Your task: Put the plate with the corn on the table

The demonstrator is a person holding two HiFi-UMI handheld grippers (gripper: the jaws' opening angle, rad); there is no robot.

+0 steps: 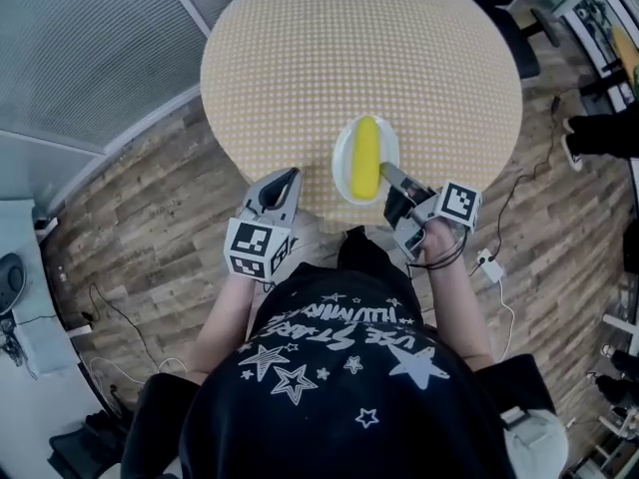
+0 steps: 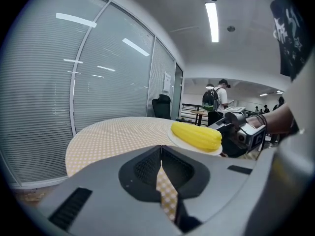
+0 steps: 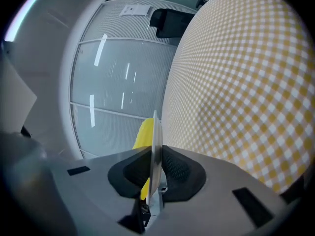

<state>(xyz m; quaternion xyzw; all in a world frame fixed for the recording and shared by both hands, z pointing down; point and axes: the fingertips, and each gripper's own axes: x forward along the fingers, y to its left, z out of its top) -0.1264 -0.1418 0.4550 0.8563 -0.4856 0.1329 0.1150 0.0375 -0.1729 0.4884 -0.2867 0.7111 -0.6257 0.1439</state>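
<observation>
A white plate (image 1: 341, 160) carrying a yellow corn cob (image 1: 365, 158) is at the near edge of the round table (image 1: 300, 58) with its yellow checked cloth. My right gripper (image 1: 386, 174) is shut on the plate's near right rim. In the right gripper view the plate (image 3: 156, 132) runs edge-on between the jaws, with the corn (image 3: 143, 133) to its left. Whether the plate rests on the cloth is unclear. My left gripper (image 1: 289, 176) is shut and empty at the table's near edge, left of the plate. From there the corn (image 2: 196, 135) and the right gripper (image 2: 236, 132) show.
A dark office chair (image 1: 519, 38) stands beyond the table at the right. Cables and a white plug (image 1: 489, 265) lie on the wooden floor. Glass walls with blinds (image 2: 113, 77) run along the left. A person with a backpack (image 2: 212, 100) stands far off.
</observation>
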